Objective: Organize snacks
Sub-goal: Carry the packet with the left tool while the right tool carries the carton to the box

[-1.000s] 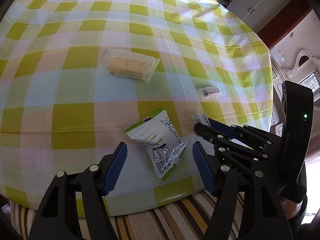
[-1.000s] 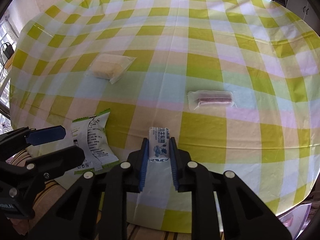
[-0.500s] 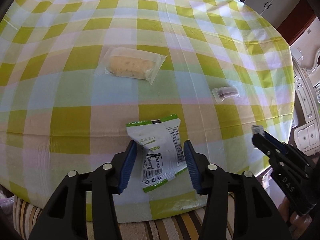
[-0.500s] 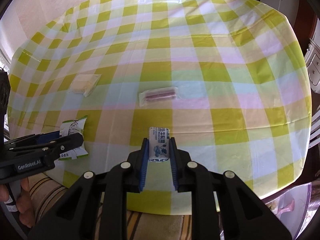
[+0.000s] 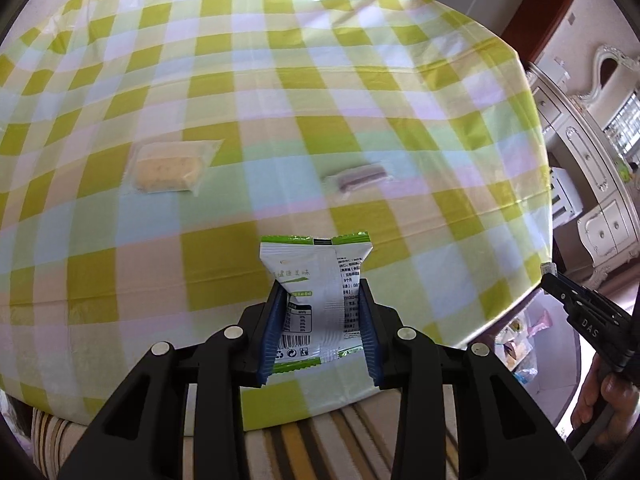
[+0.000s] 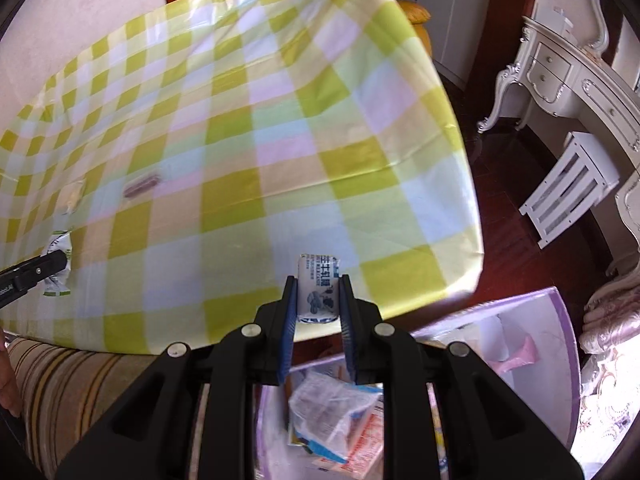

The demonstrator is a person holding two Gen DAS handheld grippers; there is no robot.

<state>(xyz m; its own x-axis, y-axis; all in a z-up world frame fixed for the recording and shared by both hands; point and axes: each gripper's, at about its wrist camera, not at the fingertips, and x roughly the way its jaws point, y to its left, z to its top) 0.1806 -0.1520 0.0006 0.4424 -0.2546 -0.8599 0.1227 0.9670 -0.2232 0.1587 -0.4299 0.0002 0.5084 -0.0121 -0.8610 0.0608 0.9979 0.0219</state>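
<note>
now green-white packet (image 5: 320, 300) sits pinched inside the closing left gripper (image 5: 320, 320)

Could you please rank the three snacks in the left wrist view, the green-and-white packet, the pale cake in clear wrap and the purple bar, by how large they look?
1. green-and-white packet, though it is nearest the camera, between the closing left gripper pads.
2. pale cake.
3. purple bar.

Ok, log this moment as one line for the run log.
left gripper: closing on green packet | right gripper: shut on blue packet, over purple bin | on table: yellow cake, brown bar
</note>
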